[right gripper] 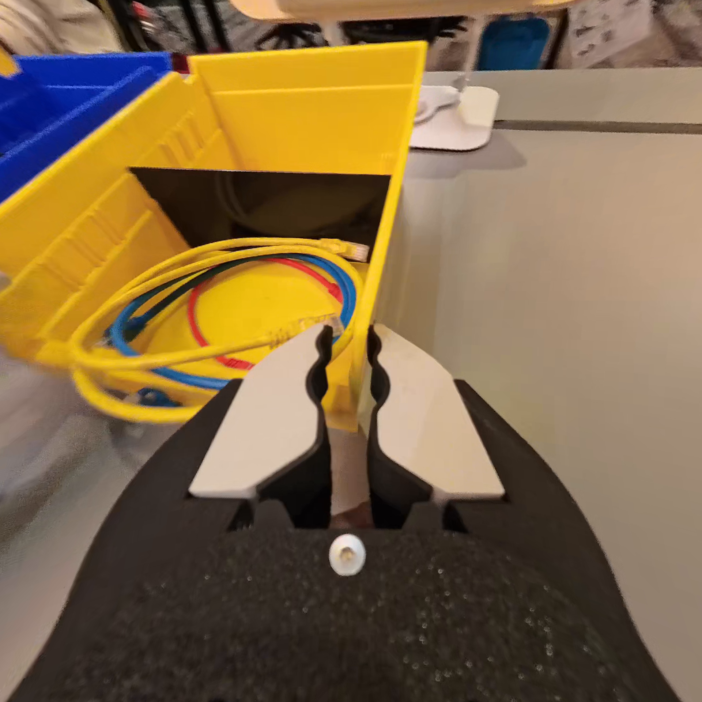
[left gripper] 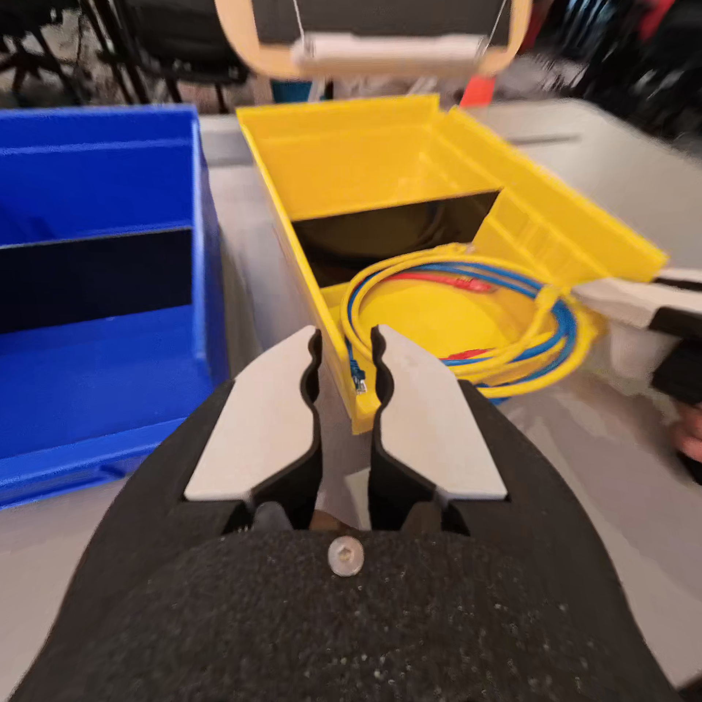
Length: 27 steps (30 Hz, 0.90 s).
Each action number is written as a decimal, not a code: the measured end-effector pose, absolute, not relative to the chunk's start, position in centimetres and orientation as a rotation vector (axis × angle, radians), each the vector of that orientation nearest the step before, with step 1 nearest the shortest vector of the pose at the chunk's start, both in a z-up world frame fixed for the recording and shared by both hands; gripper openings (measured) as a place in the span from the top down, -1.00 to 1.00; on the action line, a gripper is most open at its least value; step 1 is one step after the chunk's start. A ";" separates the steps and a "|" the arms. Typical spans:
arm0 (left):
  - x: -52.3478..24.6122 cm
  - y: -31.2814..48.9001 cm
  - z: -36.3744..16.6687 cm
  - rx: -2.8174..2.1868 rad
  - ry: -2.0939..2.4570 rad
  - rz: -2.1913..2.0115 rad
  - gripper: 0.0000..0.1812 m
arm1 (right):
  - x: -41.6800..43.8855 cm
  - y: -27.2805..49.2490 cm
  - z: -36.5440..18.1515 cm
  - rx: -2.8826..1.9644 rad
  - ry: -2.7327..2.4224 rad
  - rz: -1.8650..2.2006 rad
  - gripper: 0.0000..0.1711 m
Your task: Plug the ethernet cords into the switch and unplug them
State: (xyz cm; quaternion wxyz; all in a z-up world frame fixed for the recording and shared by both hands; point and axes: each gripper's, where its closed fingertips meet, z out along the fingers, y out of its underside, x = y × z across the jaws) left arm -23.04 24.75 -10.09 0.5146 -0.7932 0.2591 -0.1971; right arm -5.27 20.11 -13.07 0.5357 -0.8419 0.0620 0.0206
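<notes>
A coil of ethernet cords, yellow, blue and red, lies in the front compartment of a yellow bin and spills over its low front edge. A blue plug lies by the bin's front left corner. My left gripper is open a little, and that corner shows between its fingers. My right gripper is open a little at the bin's front right corner, beside a yellow plug. The yellow, blue and red cords show there too. No switch is in view.
A black divider crosses the yellow bin. A blue bin with a dark divider stands to its left on the grey table. The right gripper and a hand show at the right. A white stand base lies behind. Spacing between my two grippers at the tips: around 20 cm.
</notes>
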 end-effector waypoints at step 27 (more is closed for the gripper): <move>-46.7 37.6 -13.5 -2.117 0.450 -0.362 0.96 | -2.2 13.1 -11.7 -1.907 0.042 0.074 0.76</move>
